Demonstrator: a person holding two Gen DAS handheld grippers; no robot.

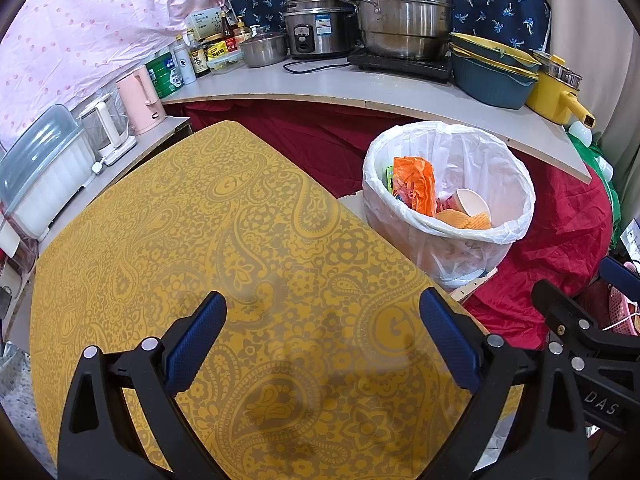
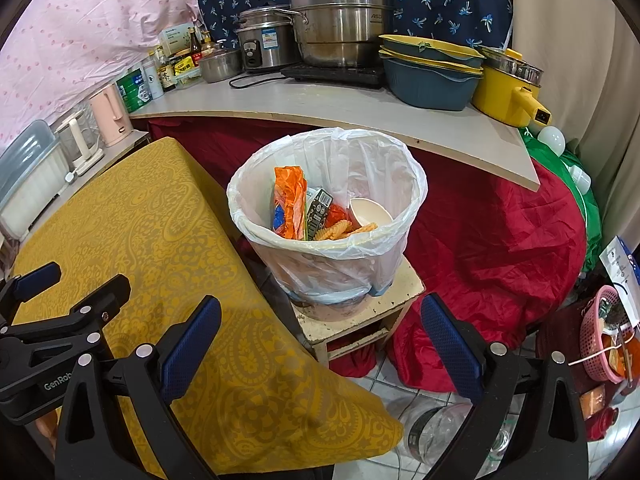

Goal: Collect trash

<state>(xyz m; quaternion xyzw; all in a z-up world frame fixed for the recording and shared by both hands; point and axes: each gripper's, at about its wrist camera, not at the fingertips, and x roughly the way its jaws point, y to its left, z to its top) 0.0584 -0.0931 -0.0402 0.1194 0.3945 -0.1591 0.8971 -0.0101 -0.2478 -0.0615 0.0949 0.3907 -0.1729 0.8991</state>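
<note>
Since nothing is pinched, the left hand-held gripper (image 1: pixel 322 336) and right hand-held gripper (image 2: pixel 320 340) both hang with fingers spread and empty. Trash already sits in the lined bin (image 2: pixel 384 240): an orange wrapper (image 2: pixel 289 200), a paper cup (image 2: pixel 368 211) and crinkle chips (image 2: pixel 340 230), likely dropped there for easy bagging. Set on a low stool (image 2: pixel 400 300), the bin stands beside the yellow patterned counter (image 1: pixel 200 240), which shows bare. Pots (image 1: pixel 404 16) crowd a shelf behind.

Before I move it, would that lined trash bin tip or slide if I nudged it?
Probably yes. The trash bin sits on a small stool near its edge, so a push could send it off. It holds only light scraps, an orange wrapper and a paper cup, so it likely shifts easily. The thin liner looks slippery and floppy.
</note>
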